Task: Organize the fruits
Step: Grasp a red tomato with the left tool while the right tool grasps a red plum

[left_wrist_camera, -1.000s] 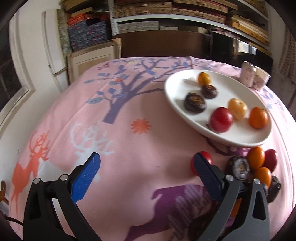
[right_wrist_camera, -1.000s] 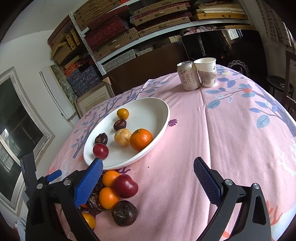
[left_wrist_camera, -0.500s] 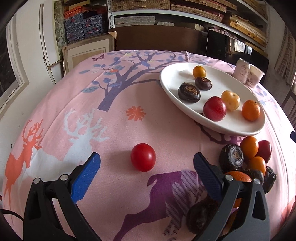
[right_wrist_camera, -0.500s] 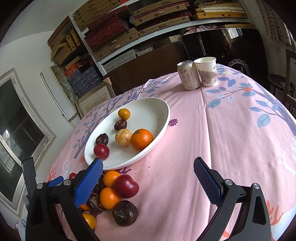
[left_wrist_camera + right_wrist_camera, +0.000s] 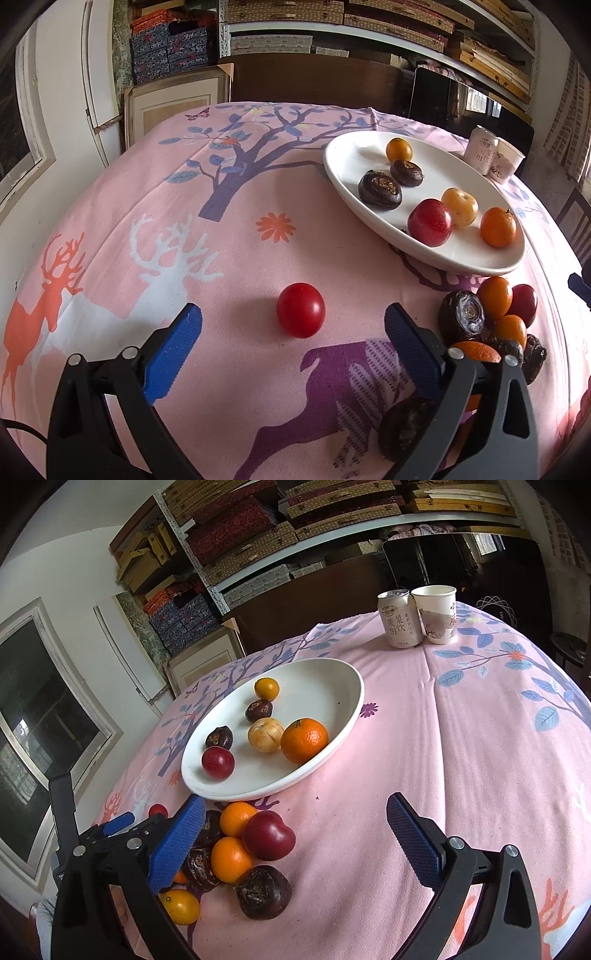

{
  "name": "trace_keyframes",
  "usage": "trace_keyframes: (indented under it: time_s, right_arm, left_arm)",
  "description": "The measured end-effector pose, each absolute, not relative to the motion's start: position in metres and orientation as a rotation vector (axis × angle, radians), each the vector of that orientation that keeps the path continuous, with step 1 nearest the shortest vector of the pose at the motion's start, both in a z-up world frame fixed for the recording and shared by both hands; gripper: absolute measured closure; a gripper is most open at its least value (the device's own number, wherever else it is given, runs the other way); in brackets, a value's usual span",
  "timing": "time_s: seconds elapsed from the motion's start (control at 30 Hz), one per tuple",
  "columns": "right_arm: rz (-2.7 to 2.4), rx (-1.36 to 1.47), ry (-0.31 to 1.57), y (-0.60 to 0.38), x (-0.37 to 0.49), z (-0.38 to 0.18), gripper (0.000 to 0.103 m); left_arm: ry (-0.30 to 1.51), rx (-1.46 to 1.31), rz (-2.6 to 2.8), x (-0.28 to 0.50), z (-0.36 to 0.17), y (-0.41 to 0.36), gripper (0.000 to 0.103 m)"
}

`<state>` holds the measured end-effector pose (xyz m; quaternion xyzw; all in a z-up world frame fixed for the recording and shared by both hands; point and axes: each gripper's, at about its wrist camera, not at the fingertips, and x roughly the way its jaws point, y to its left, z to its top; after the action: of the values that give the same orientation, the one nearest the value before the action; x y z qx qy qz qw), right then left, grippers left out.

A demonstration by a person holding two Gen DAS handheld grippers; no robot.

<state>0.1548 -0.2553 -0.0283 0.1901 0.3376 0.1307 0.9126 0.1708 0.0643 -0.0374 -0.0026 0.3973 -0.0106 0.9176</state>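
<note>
Left gripper [image 5: 293, 325] spread, closing on nothing | right gripper [image 5: 295, 812] spread, empty | small round red fruit [image 5: 301, 310] lies apart from white oval plate [image 5: 343, 177]

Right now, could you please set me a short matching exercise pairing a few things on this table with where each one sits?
Things:
1. red tomato
2. mandarin
3. drink can
4. dark red plum

Places:
A. beside the paper cup
B. alone on the cloth, before the left gripper
C. in the fruit pile off the plate
D. on the white plate

Pairs: 1-B, 2-D, 3-A, 4-C
</note>
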Motion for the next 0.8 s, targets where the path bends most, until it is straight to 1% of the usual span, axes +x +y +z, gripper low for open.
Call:
trace_keyframes:
  time_s: [0.03, 0.07, 0.17, 0.2, 0.23, 0.27, 0.3, 0.37, 0.5, 0.53, 0.57, 0.63, 0.67, 0.7, 0.8]
  right_arm:
    - [0.281, 0.403, 0.704, -0.256, 0.155, -0.03, 0.004]
    - [0.295, 0.416, 0.713, -0.256, 0.156, -0.031, 0.004]
    - [0.345, 0.464, 0.748, -0.255, 0.16, -0.036, 0.005]
    - [0.363, 0.48, 0.763, -0.254, 0.161, -0.039, 0.005]
    - [0.379, 0.492, 0.778, -0.253, 0.163, -0.041, 0.009]
    - [0.39, 0.497, 0.792, -0.251, 0.165, -0.043, 0.013]
    - [0.397, 0.5, 0.804, -0.249, 0.166, -0.046, 0.015]
    - [0.407, 0.506, 0.827, -0.246, 0.169, -0.05, 0.023]
    - [0.439, 0.531, 0.875, -0.239, 0.174, -0.06, 0.033]
    - [0.444, 0.539, 0.885, -0.238, 0.175, -0.062, 0.039]
    - [0.45, 0.552, 0.898, -0.237, 0.177, -0.066, 0.047]
    - [0.462, 0.583, 0.928, -0.235, 0.181, -0.074, 0.056]
    - [0.461, 0.597, 0.943, -0.235, 0.184, -0.078, 0.059]
    - [0.464, 0.615, 0.946, -0.235, 0.185, -0.081, 0.059]
    - [0.47, 0.639, 0.937, -0.235, 0.186, -0.083, 0.061]
  left_arm:
    - [0.82, -0.008, -0.03, 0.172, -0.038, 0.064, 0.018]
    - [0.829, -0.012, -0.039, 0.173, -0.039, 0.065, 0.027]
    - [0.865, -0.03, -0.064, 0.178, -0.045, 0.065, 0.039]
    - [0.872, -0.033, -0.07, 0.179, -0.046, 0.064, 0.04]
    - [0.875, -0.033, -0.077, 0.179, -0.047, 0.063, 0.043]
    - [0.879, -0.031, -0.084, 0.18, -0.047, 0.062, 0.052]
    - [0.882, -0.027, -0.085, 0.18, -0.048, 0.061, 0.053]
    - [0.882, -0.021, -0.089, 0.18, -0.048, 0.06, 0.053]
    - [0.883, -0.013, -0.094, 0.18, -0.048, 0.058, 0.056]
    - [0.883, -0.013, -0.095, 0.18, -0.048, 0.058, 0.056]
    - [0.883, -0.014, -0.094, 0.18, -0.048, 0.058, 0.057]
    - [0.881, -0.02, -0.098, 0.18, -0.048, 0.058, 0.06]
    - [0.88, -0.022, -0.101, 0.18, -0.048, 0.058, 0.062]
    - [0.877, -0.023, -0.103, 0.179, -0.047, 0.057, 0.065]
    - [0.868, -0.031, -0.119, 0.178, -0.046, 0.056, 0.07]
